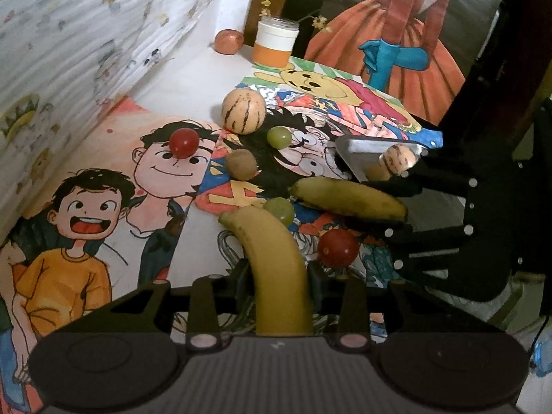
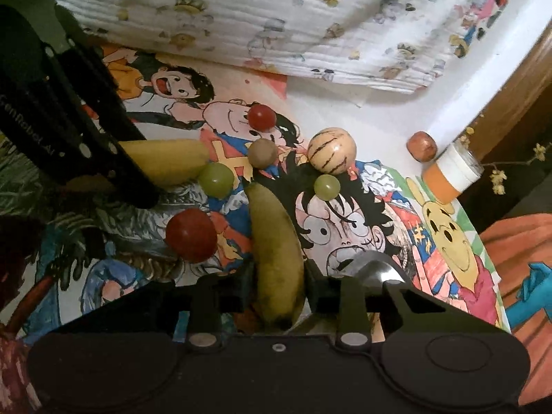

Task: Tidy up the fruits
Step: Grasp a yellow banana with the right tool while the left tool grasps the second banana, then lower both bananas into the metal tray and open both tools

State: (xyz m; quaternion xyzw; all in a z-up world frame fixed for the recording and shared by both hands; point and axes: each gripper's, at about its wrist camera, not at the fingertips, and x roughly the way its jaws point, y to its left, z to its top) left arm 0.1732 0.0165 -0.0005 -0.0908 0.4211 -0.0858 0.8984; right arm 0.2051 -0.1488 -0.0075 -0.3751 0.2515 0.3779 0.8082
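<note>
Two yellow bananas lie on the cartoon-print cover (image 1: 103, 179). My left gripper (image 1: 278, 272) is shut on one banana (image 1: 272, 241), its pads pressing both sides; from the right wrist view this gripper (image 2: 143, 167) reaches in from the upper left over that banana (image 2: 172, 158). My right gripper (image 2: 280, 276) is shut on the other banana (image 2: 276, 238), which shows at the right in the left wrist view (image 1: 348, 198) between the right gripper's (image 1: 393, 208) fingers. Around them lie loose fruits: two red ones (image 1: 183, 143) (image 1: 338, 248), two green grapes (image 1: 278, 137) (image 1: 280, 209), a brown ball (image 1: 241, 164) and a striped melon (image 1: 243, 107).
A metal plate (image 1: 358, 153) with a small striped fruit (image 1: 396, 158) sits just beyond the right gripper. An orange-and-white jar (image 1: 275, 43) and a reddish round thing (image 1: 229, 42) stand at the far corner. A patterned white cloth (image 2: 241, 17) walls one side.
</note>
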